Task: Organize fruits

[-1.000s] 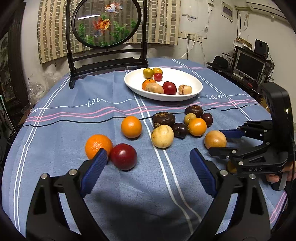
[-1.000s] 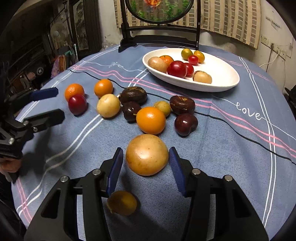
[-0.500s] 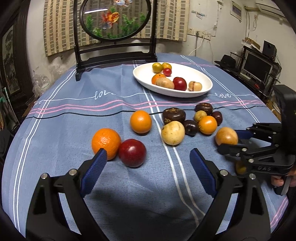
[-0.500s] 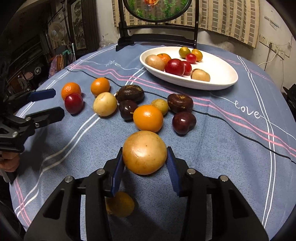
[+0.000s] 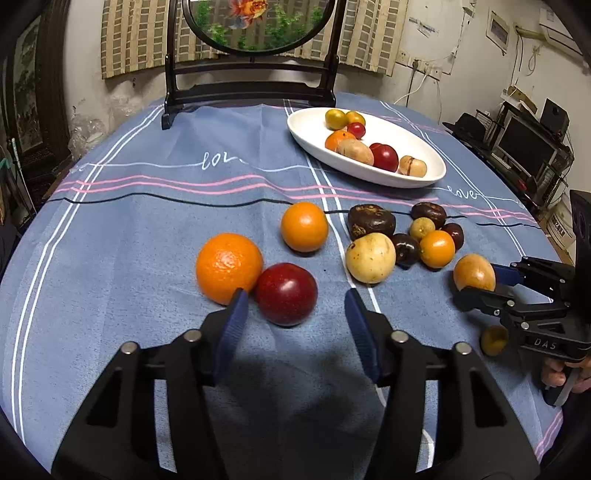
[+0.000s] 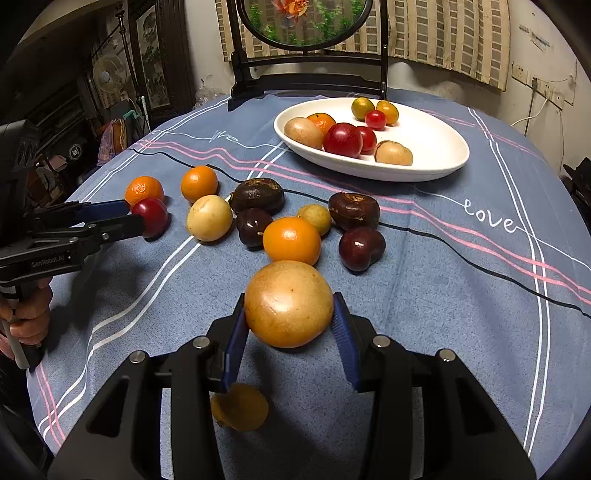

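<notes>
The right gripper (image 6: pixel 290 332) grasps a golden round fruit (image 6: pixel 289 303) at lower centre; the left gripper (image 5: pixel 293 314) stands released around a red plum (image 5: pixel 287 294).

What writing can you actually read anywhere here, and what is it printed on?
"love": stitched in white script on the blue tablecloth, and again at.
"DAS": on the right gripper body.
"GenRobot.AI": on the left gripper body.
Papers on the wall: too small to read.
</notes>
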Demonstrator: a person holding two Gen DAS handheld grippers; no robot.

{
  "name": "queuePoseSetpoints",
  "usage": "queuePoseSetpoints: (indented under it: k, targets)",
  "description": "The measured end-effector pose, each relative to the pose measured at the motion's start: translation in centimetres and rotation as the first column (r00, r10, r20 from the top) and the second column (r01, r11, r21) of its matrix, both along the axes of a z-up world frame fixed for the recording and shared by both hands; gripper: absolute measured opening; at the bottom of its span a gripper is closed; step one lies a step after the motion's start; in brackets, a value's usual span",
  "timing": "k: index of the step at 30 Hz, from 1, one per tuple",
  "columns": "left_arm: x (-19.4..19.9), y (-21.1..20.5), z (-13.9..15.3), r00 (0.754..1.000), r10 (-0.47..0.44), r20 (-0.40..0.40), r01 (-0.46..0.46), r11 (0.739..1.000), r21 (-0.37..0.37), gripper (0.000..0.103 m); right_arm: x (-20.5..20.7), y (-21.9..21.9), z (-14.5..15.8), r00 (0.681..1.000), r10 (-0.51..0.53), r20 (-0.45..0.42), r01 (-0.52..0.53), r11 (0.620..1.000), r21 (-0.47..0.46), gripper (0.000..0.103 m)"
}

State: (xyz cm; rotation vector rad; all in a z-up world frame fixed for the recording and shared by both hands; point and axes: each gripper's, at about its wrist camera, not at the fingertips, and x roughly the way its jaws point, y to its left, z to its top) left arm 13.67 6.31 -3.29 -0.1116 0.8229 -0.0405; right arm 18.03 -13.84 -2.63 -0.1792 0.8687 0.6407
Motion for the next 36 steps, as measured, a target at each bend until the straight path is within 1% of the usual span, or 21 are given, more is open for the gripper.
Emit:
queuePoseSetpoints:
  k: [3,7,9,11,15,18,23,25,28,36]
  targets:
    - [0.5,-0.2,-0.4,1.000,-0.013,-0.026,0.013,1.000,-0.008,0.055,0.0,0.0,0.0,1.000,-0.001,-0.001,0.001,1.000,-0.001,0.044]
    - [1.6,0.1,-0.9,0.998,-0.004,-0.057,0.003,1.000,-0.017,0.053,-0.1,0.0,0.0,1.000,-0.002,-0.003,0.002,1.000,-0.002,0.044]
    - [2.4,0.0,-1.3,0.997,0.011,-0.079,-0.011,1.000,0.003,0.048,0.0,-0.1,0.0,1.000,-0.003,-0.002,0.003,1.000,-0.001,0.044]
    - [3.0,-0.1,-1.8,0.995,0.015,-0.097,-0.013,1.000,0.019,0.045,-0.1,-0.1,0.0,1.000,-0.005,-0.001,0.005,1.000,-0.001,0.044]
    - [3.7,-0.5,-1.9,0.995,0.018,-0.096,-0.012,0.998,0.057,0.044,-0.2,-0.2,0.1,1.000,-0.006,-0.001,0.006,1.000,0.001,0.044]
    - [3.7,-0.6,-2.0,0.996,0.017,-0.091,-0.011,0.998,0.069,0.044,-0.2,-0.2,0.0,1.000,-0.007,0.000,0.007,1.000,0.000,0.044]
    - [3.4,-1.3,-2.1,0.997,0.016,-0.077,-0.007,0.993,0.121,0.044,-0.2,-0.2,0.1,1.000,-0.008,0.000,0.008,1.000,-0.001,0.044]
    - [3.4,-1.3,-2.1,0.997,0.016,-0.076,-0.007,0.993,0.119,0.044,-0.2,-0.2,0.1,1.000,-0.008,0.000,0.008,1.000,-0.002,0.044]
    - [3.3,-1.3,-2.0,0.997,0.018,-0.071,-0.009,0.993,0.120,0.040,-0.3,-0.2,0.1,1.000,-0.010,-0.002,0.010,1.000,-0.004,0.044]
    - [3.1,-1.0,-1.9,0.997,0.020,-0.069,-0.013,0.995,0.096,0.040,-0.3,-0.3,0.1,1.000,-0.012,-0.004,0.012,1.000,-0.005,0.044]
